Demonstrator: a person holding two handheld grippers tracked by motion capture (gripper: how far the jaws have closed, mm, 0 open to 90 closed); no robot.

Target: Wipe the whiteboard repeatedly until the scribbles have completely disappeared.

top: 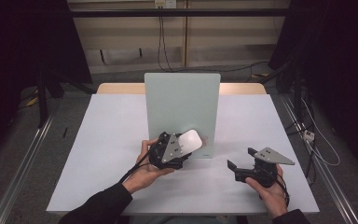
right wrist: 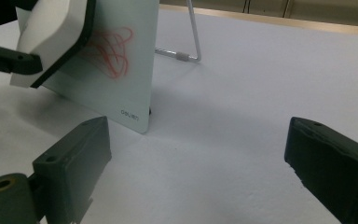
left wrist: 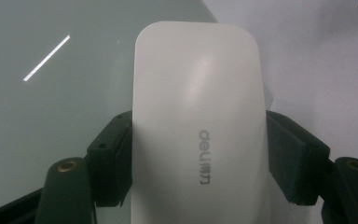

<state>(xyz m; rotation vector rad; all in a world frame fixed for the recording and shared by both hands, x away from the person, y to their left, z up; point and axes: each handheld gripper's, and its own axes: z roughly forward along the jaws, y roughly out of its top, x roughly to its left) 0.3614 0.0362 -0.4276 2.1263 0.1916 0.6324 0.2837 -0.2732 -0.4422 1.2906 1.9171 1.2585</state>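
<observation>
The left gripper (top: 170, 151) has its jaws clenched on a white eraser (top: 188, 140), gripping it across the narrow sides so the long axis runs straight out ahead of the jaws. That eraser is held up against the lower front face of a small glass whiteboard (top: 182, 100), which stands propped on a wire stand (right wrist: 192, 39) in the middle of the tabletop (top: 112, 135). From the right gripper view, red scribbles (right wrist: 112, 49) show on the board just beside the eraser's dark felt edge, toward the board's right-hand margin, so I'd judge the wiping has to travel that way, sideways across the eraser's long axis. Whether the felt is pressed on the glass or just shy of it I cannot tell. The right gripper (top: 248, 164) sits well apart to the right, low over the tabletop, jaws spread wide and empty, pointing toward the board's lower corner. The left hand is plainly the nearer one for the job.
</observation>
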